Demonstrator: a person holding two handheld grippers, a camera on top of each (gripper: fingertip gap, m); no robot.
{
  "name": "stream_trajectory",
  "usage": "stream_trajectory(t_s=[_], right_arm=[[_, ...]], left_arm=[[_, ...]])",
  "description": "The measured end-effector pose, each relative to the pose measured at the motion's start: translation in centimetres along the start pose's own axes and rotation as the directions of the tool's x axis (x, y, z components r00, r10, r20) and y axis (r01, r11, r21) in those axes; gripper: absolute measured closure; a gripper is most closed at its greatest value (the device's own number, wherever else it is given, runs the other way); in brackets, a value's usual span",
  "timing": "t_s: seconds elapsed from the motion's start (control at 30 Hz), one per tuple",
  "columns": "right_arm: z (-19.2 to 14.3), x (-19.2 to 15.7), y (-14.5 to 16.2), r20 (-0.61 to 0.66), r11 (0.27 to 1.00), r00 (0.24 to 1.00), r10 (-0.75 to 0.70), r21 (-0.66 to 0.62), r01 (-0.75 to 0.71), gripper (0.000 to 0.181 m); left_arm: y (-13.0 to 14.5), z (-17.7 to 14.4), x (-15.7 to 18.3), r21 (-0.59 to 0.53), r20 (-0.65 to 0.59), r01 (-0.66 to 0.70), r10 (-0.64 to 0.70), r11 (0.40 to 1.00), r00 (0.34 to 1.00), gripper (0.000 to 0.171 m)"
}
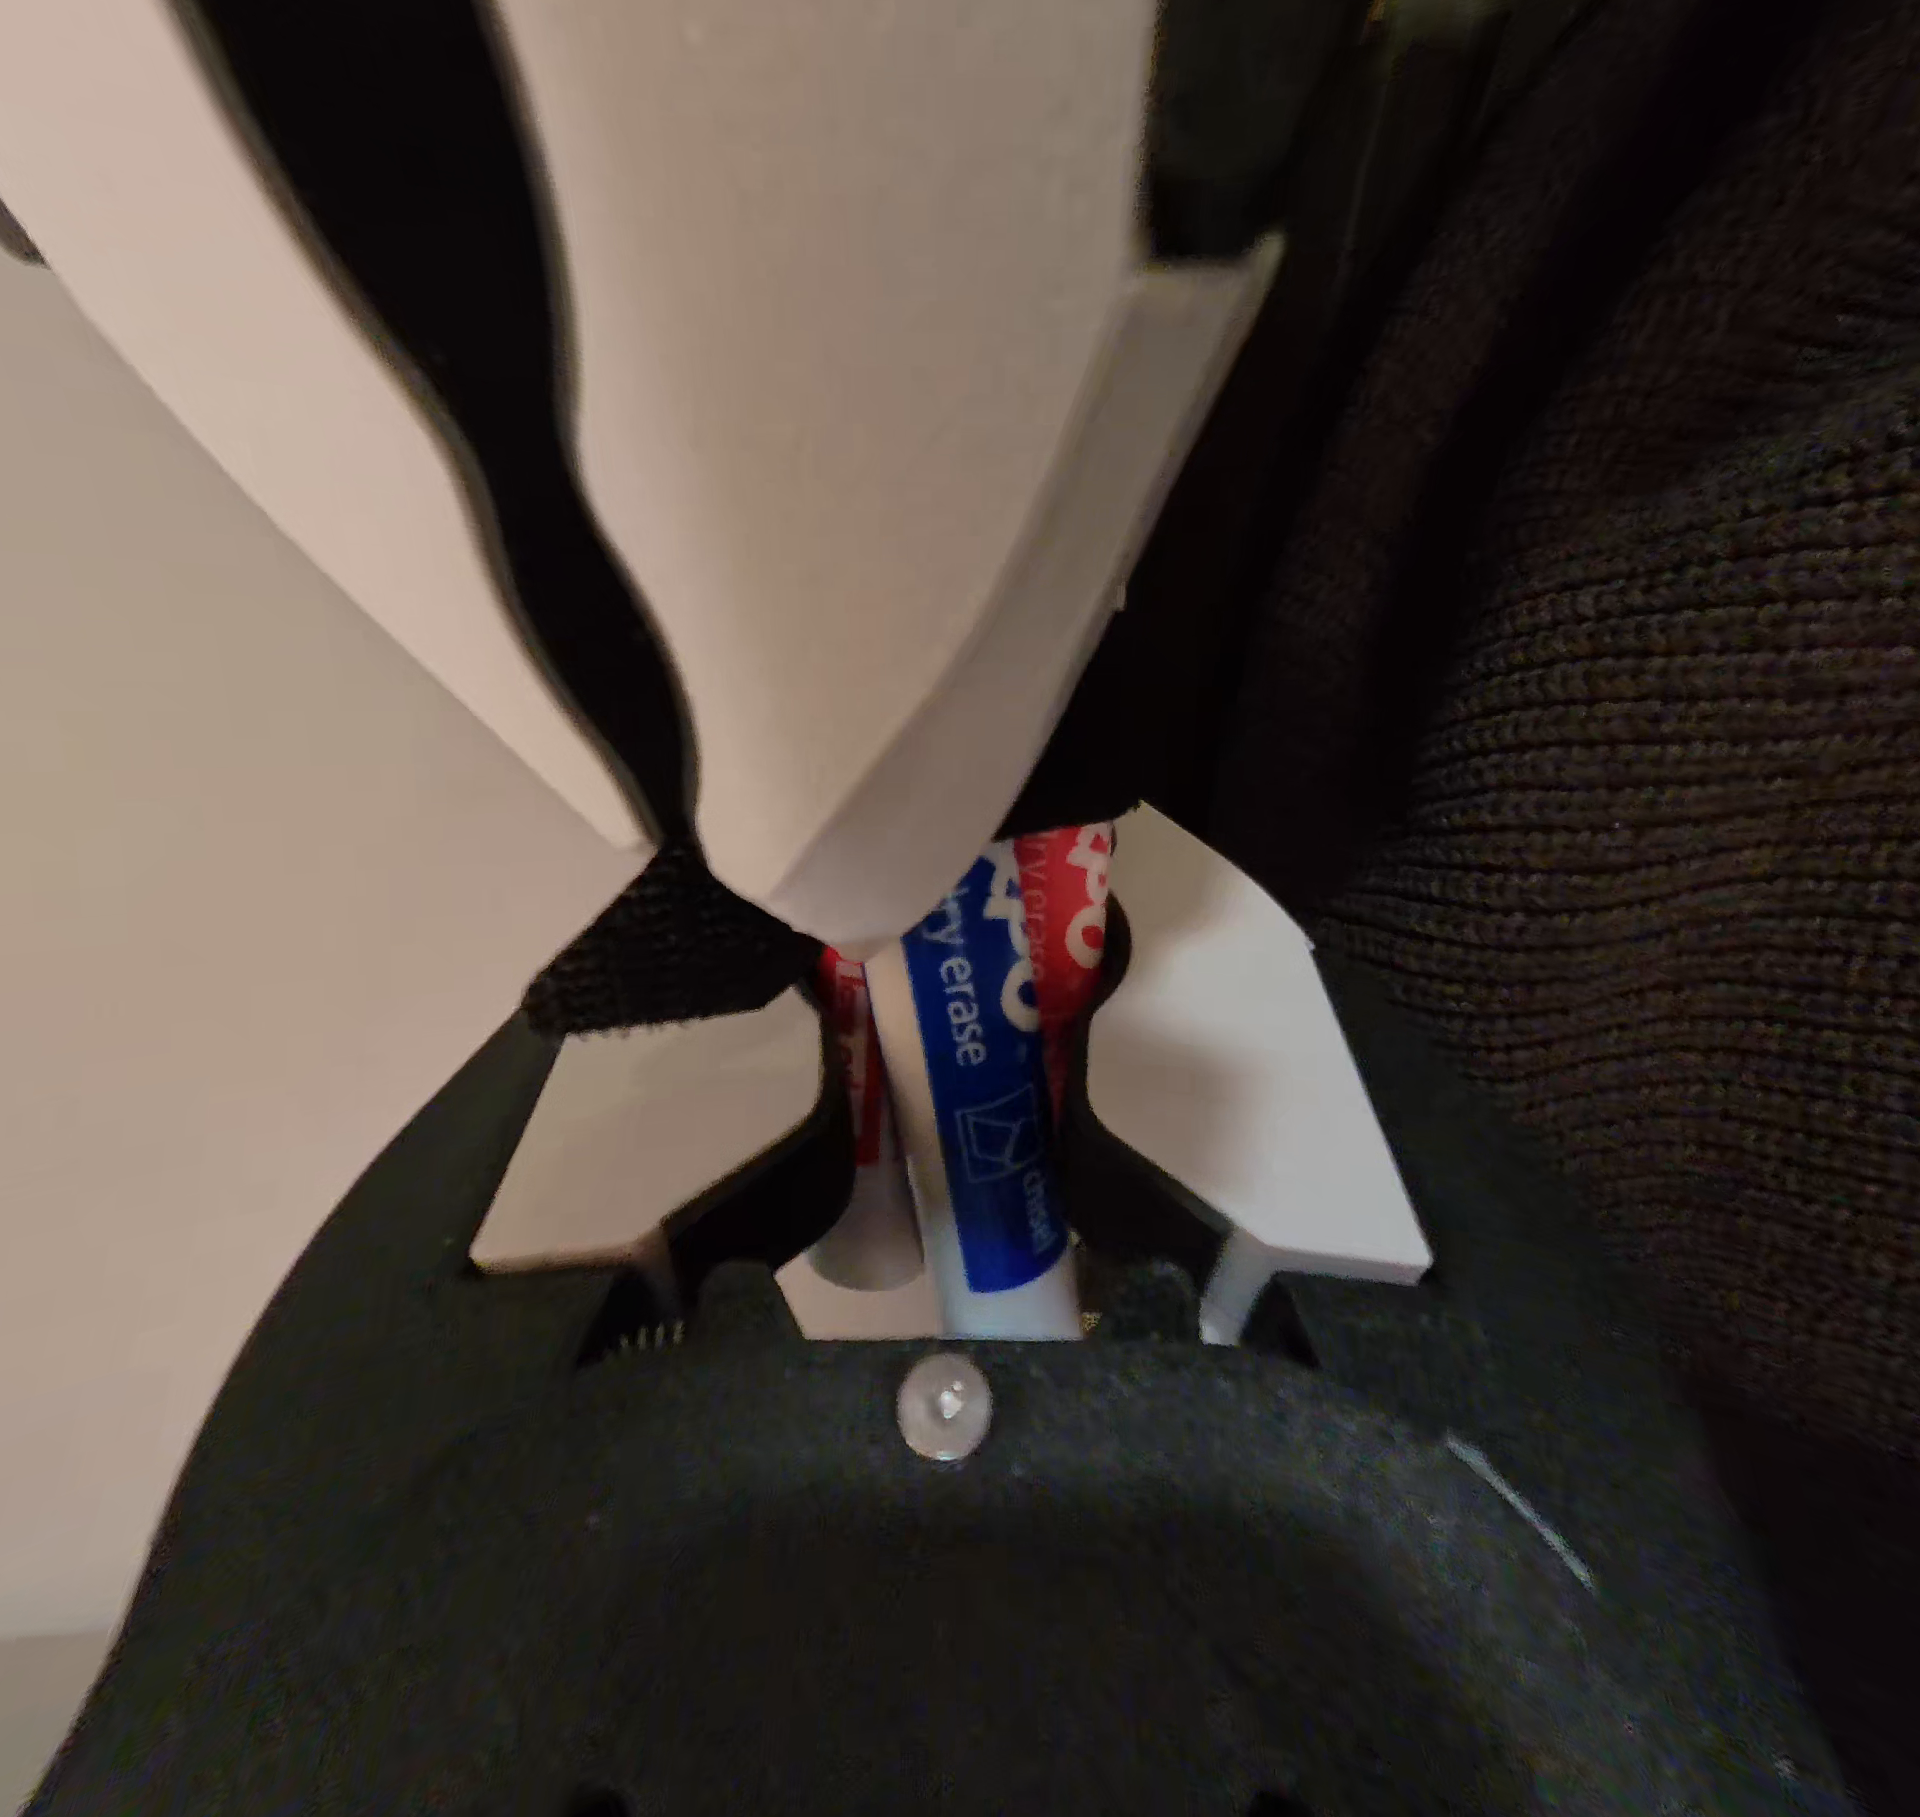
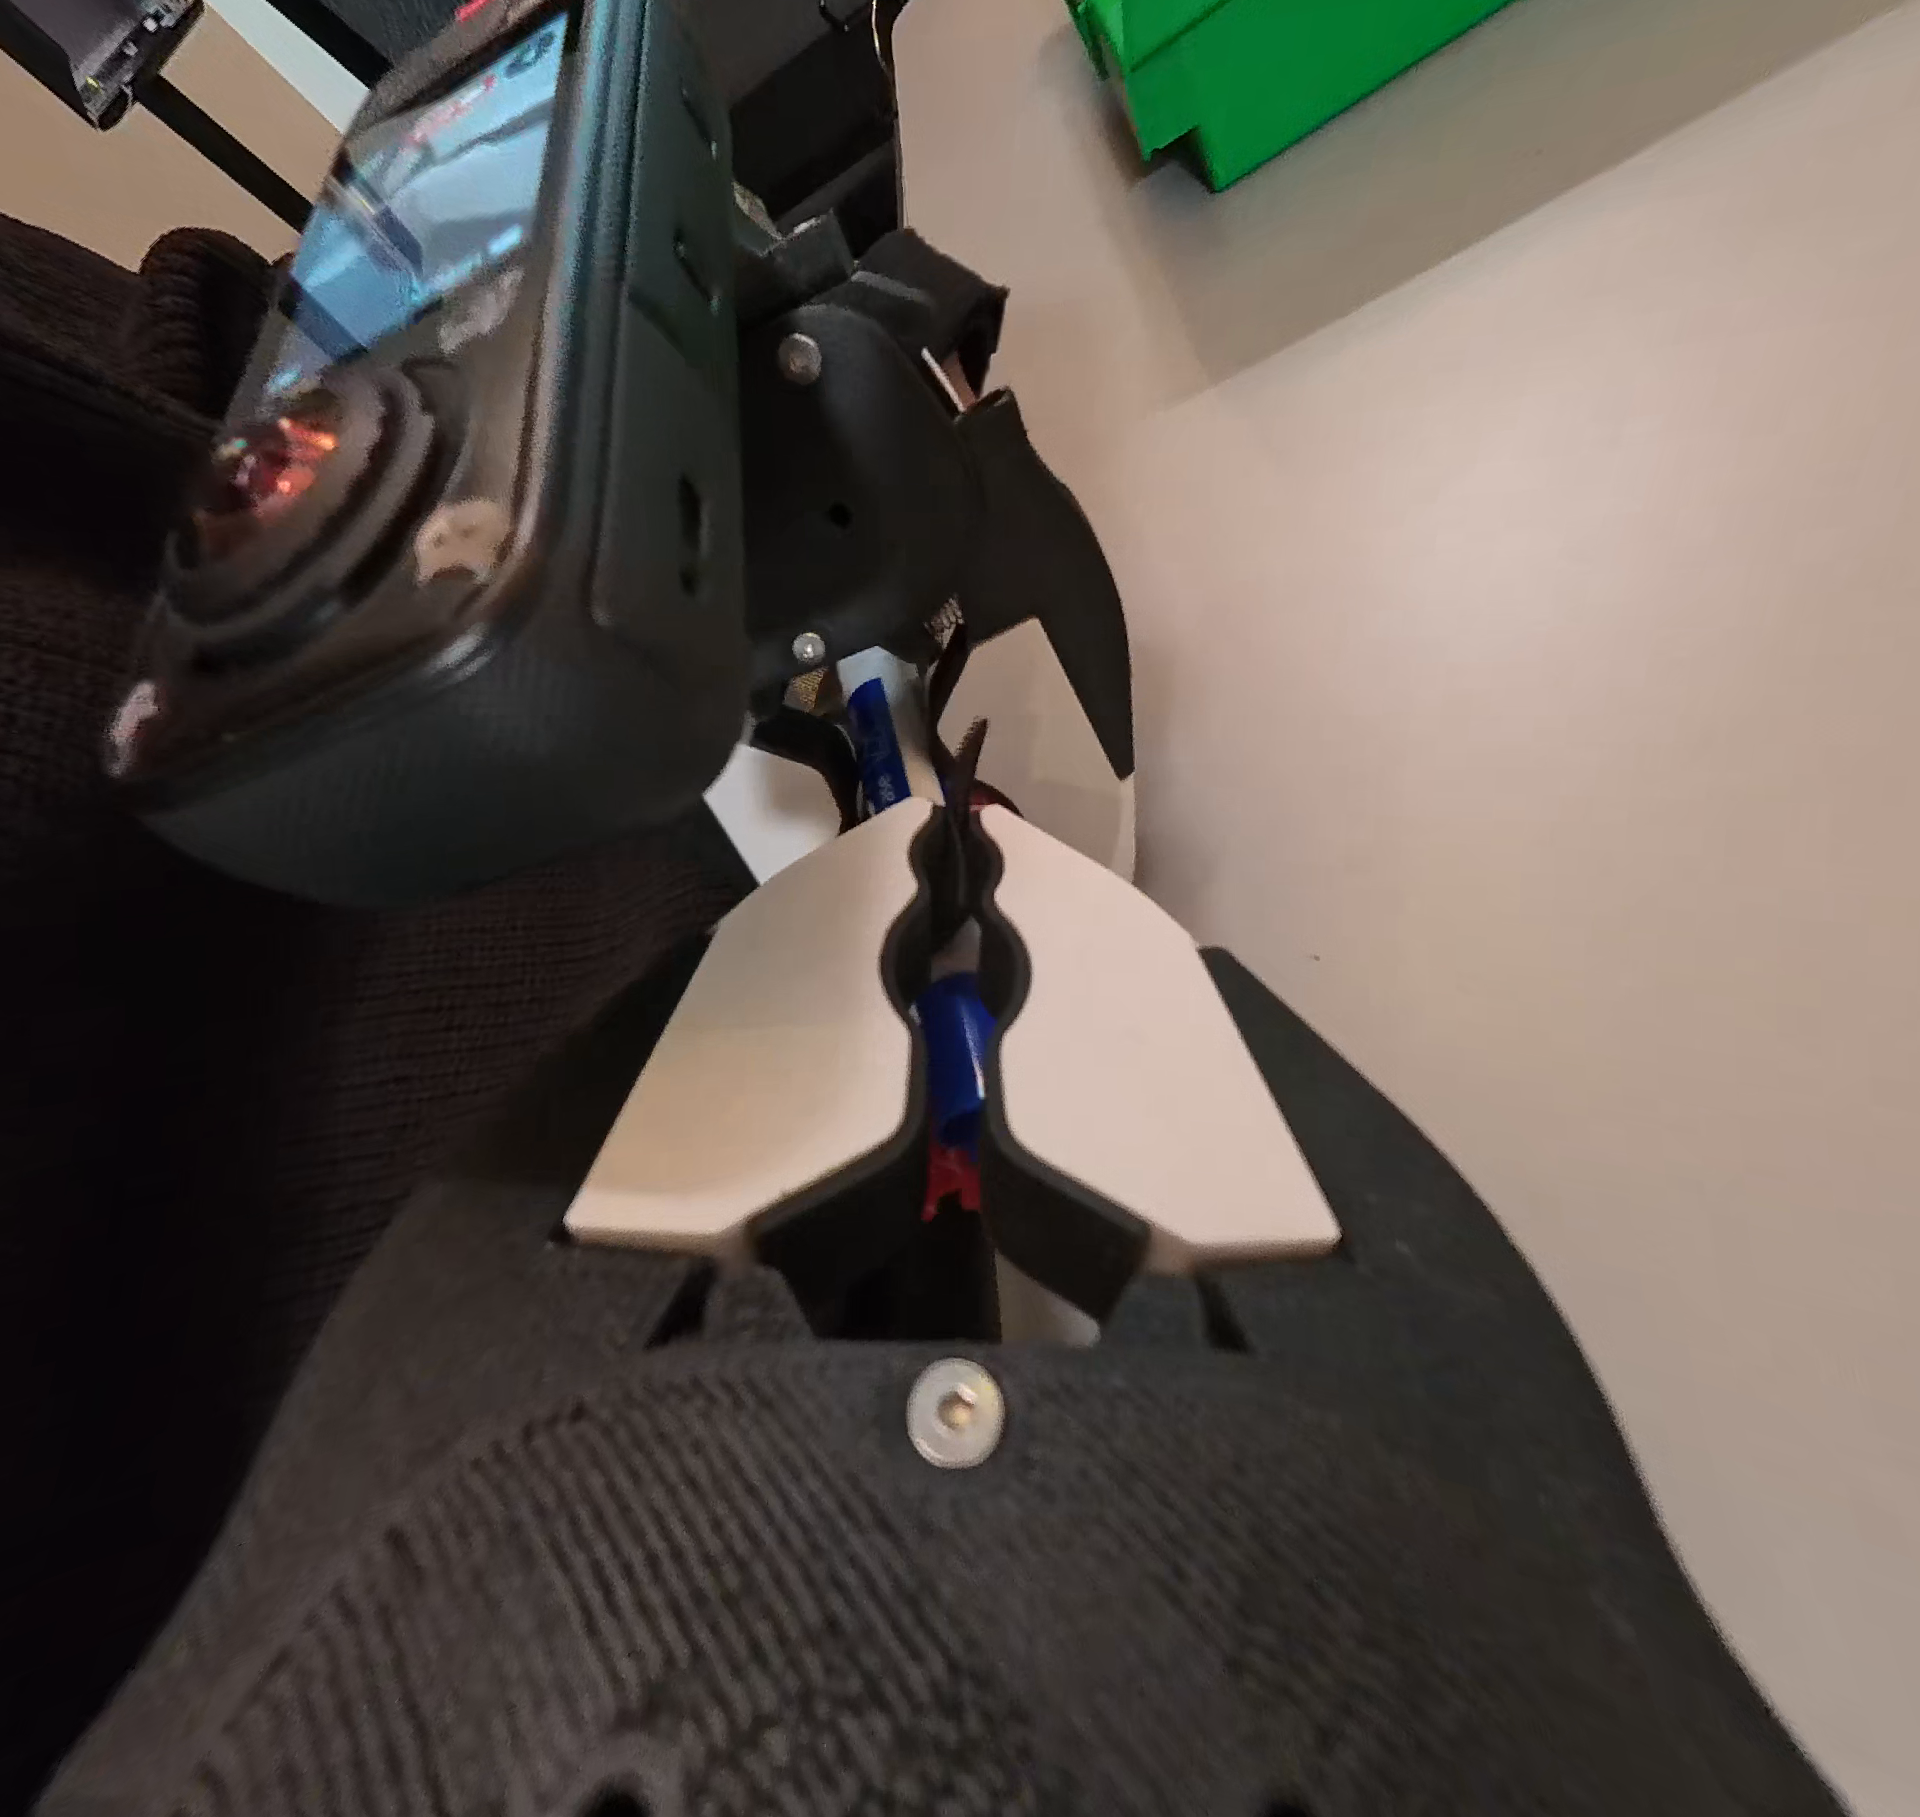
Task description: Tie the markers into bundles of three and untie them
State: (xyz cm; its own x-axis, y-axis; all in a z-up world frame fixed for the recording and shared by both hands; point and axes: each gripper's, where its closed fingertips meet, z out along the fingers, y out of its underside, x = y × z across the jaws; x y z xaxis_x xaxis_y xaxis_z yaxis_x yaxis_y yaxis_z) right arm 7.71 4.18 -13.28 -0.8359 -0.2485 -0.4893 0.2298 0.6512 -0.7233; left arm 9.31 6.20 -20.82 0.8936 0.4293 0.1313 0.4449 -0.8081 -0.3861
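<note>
The left gripper (image 1: 961,1071) is clamped on a bundle of dry-erase markers (image 1: 982,1071), blue and red labels showing, their far ends hidden behind the right gripper (image 2: 951,946), which pinches the same bundle. Beyond lie the white table (image 2: 1507,624) and green bins (image 2: 1299,11), cut off.
</note>
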Motion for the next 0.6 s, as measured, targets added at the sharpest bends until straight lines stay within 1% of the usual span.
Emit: stream_trajectory(t_s=[0.13, 0.23, 0.33, 0.43, 0.53, 0.6], right_arm=[[-0.1, 0.2, -0.1, -0.013, 1.0, 1.0, 0.018, 0.001, -0.018, 0.178], [-0.1, 0.1, 0.0, -0.006, 1.0, 1.0, 0.024, 0.0, -0.024, 0.178], [0.0, -0.1, -0.1, -0.008, 1.0, 1.0, 0.002, -0.002, -0.002, 0.178], [-0.1, -0.1, -0.4, -0.004, 1.0, 1.0, -0.007, 0.019, 0.007, 0.176], [-0.5, -0.1, -1.0, 0.024, 0.998, 1.0, 0.017, 0.067, -0.018, 0.176], [-0.7, 0.0, -1.2, 0.035, 0.996, 0.999, 0.03, 0.087, -0.033, 0.17]], left_arm=[[-0.3, 0.1, -0.2, 0.023, -0.003, 0.021, -0.021, 1.0, 1.0, 0.125], [-0.3, 0.1, -0.2, 0.018, 0.01, 0.002, -0.003, 1.0, 1.0, 0.126], [-0.2, 0.0, 0.1, 0.021, -0.018, 0.0, 0.001, 1.0, 1.0, 0.127], [-0.2, 0.0, 0.0, 0.038, -0.027, 0.002, -0.001, 0.999, 1.0, 0.127], [-0.2, 0.0, -0.1, 0.045, -0.031, 0.006, -0.004, 0.999, 1.0, 0.127], [-0.2, -0.1, -0.3, 0.048, -0.027, 0.015, -0.014, 0.999, 1.0, 0.127]])
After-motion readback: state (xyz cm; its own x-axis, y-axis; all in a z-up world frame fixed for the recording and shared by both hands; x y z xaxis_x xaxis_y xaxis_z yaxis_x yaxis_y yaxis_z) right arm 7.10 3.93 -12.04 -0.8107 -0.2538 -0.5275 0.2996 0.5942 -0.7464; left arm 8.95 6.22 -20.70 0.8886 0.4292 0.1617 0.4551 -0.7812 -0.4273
